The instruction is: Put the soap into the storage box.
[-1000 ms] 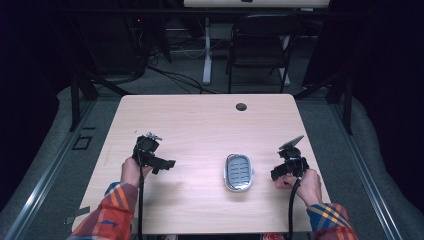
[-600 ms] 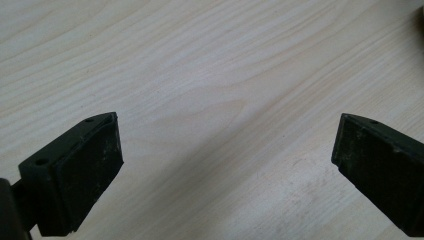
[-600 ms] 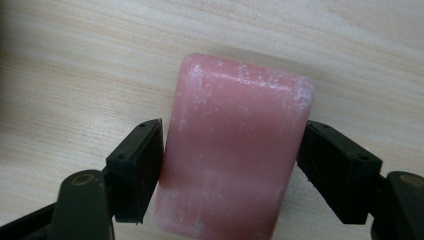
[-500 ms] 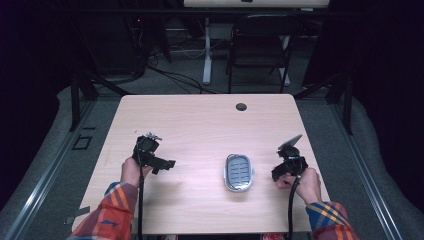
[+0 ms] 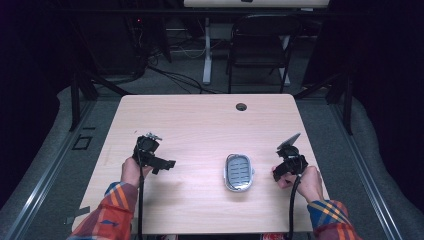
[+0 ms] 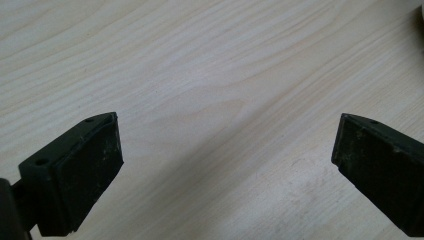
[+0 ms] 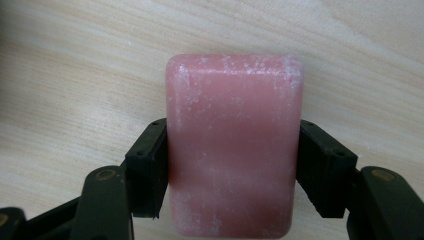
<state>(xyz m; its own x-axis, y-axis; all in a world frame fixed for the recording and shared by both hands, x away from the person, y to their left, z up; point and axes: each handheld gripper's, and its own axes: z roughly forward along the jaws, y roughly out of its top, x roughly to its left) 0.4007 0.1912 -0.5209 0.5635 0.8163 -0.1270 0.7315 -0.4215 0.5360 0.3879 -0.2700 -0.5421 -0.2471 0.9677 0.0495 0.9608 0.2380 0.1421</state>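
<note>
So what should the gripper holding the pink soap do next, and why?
Probably lift it a little. The right gripper has just closed its jaws on both sides of the pink soap bar, which looks to lie on the table. The soap dish sits beside it with nothing in it, a likely place for it.

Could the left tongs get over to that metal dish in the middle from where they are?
Probably yes. The left tongs are open and hold nothing, and bare table lies between them and the metal dish. The right tongs stay on its far side.
</note>
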